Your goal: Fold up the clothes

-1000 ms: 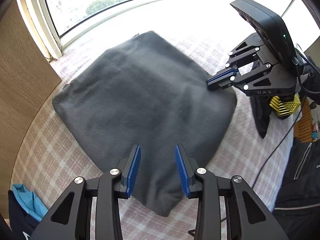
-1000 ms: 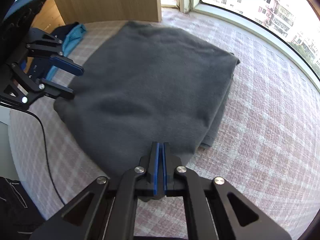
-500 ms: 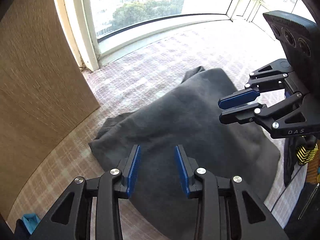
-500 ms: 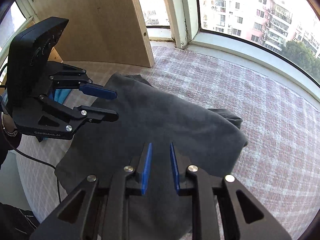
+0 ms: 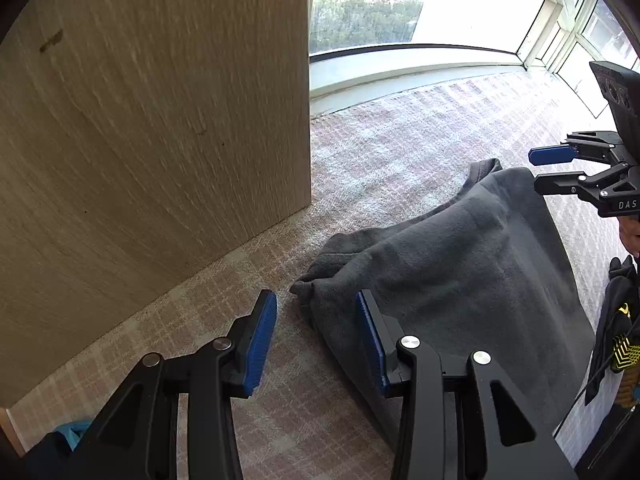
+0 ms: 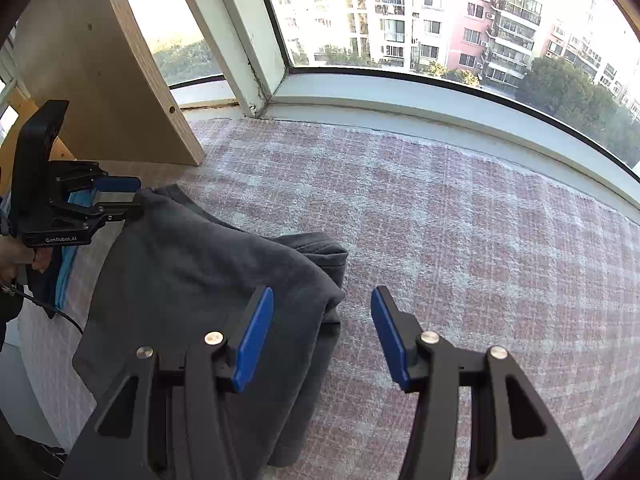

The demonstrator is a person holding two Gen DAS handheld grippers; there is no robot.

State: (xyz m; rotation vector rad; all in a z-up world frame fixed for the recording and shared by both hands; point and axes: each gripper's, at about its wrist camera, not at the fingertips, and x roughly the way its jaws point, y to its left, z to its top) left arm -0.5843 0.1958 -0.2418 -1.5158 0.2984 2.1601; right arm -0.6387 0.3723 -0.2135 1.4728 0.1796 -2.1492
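Since a second ago both tools have been lifted and swung toward the far edge, and the right gripper [image 6: 322,336], then clenched, is now spread wide and holding nothing. Far left in the left wrist view, a wooden panel [image 5: 152,120] is seen standing on the checked cover [image 5: 400,136], with a scrap of blue cloth [image 5: 72,438] at the bottom edge. Next comes the left gripper [image 5: 316,336], released and empty, one blue pad over bare cover and the other over the near left corner of the grey garment [image 5: 460,280]. The garment is laid in a folded stack on the cover, thick layered edges showing at that corner, a ribbed hem or collar peeking out at the far end. Further right, the right gripper [image 5: 544,168] is poised above the far right edge. In the right wrist view the garment [image 6: 192,280] is found at the left, its bunched corner just inside the spread jaws, the window sill [image 6: 400,100] beyond. Judged from this, a fold is laid and the tools are being placed on either side of the stack, either for another fold or for squaring up the finished bundle; which cannot be settled. Either way, the whole layered edge would have to be pinched, not only the top sheet.
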